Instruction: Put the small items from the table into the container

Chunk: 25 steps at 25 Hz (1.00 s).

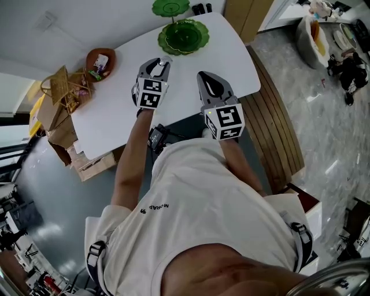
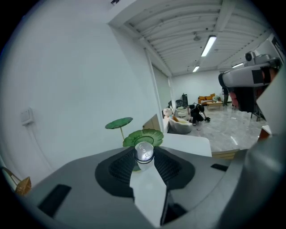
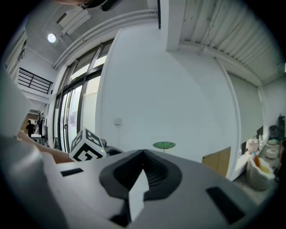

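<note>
My left gripper (image 1: pixel 157 65) (image 2: pixel 144 157) is shut on a small silvery, clear-wrapped item (image 2: pixel 144 151), held above the white table (image 1: pixel 191 75). Just beyond it stands a green leaf-shaped tiered dish (image 1: pixel 184 36) (image 2: pixel 144 135), whose small upper tier (image 1: pixel 171 7) (image 3: pixel 164 145) rises on a thin stem. To the left, a brown bowl (image 1: pixel 101 60) holds a few small wrapped items. My right gripper (image 1: pixel 207 78) (image 3: pixel 143 154) hangs beside the left one over the table's near part, its jaws shut with nothing between them.
A wicker basket (image 1: pixel 63 87) sits at the table's left corner, with cardboard boxes (image 1: pixel 87 162) on the floor below it. A wooden slatted bench (image 1: pixel 277 127) runs along the table's right side. A white wall stands behind the table.
</note>
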### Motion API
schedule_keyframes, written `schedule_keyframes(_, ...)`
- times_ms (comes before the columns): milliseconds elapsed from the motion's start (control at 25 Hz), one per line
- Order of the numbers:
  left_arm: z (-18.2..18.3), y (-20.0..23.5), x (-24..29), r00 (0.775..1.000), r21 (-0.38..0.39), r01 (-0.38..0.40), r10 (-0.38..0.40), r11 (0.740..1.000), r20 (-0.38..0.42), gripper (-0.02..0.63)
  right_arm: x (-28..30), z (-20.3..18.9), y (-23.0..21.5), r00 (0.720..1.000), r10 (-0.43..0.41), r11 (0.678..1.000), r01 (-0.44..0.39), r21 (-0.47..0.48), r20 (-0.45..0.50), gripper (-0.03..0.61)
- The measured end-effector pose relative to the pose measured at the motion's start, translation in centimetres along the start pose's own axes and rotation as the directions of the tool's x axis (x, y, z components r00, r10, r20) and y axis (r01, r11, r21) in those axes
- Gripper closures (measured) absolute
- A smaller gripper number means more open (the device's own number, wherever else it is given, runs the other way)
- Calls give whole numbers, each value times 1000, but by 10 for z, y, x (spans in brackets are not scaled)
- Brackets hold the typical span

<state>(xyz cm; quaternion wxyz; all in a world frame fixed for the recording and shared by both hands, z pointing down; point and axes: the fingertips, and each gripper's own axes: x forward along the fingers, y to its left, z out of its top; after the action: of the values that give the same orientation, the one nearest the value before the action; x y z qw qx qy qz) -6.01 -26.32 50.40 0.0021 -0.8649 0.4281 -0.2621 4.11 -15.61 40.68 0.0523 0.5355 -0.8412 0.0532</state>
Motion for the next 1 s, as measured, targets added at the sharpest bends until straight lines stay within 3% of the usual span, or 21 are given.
schedule_keyframes(560,42,-15,57,998,14,27,-28,1000,51,477,-17,-4,-39,996,-88,996,88,9,-2,575)
schedule_keyframes(1000,41,-20,98,1000,8,15,-15,1000,22,477,-32,-6,-65,993,-121,992,121,25,-7,575)
